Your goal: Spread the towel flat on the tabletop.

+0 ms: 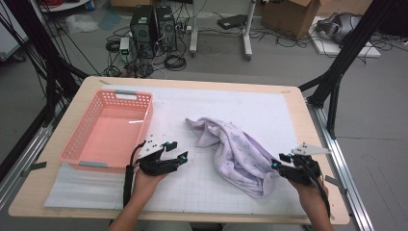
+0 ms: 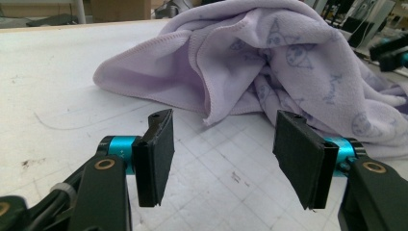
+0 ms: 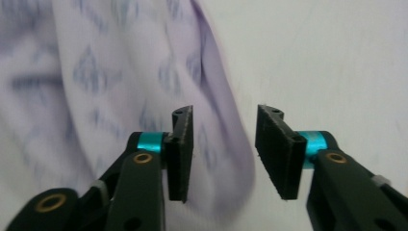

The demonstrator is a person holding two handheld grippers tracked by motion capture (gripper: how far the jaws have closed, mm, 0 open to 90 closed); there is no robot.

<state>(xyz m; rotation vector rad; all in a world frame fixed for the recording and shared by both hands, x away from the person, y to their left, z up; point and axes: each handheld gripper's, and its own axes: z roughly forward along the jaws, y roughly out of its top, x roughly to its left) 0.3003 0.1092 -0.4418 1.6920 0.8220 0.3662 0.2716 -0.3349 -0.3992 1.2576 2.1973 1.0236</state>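
High view shows the white gridded mat [image 1: 231, 110], a pink basket [image 1: 77, 144] at left, and a crumpled lilac towel [image 1: 235, 149] right of centre. Both tongs are released: left gripper [image 1: 175, 151] short of the cloth, right gripper [image 1: 278, 161] at its edge. Risk: a shallow pinch on that loose fold could slip or drag the heap.
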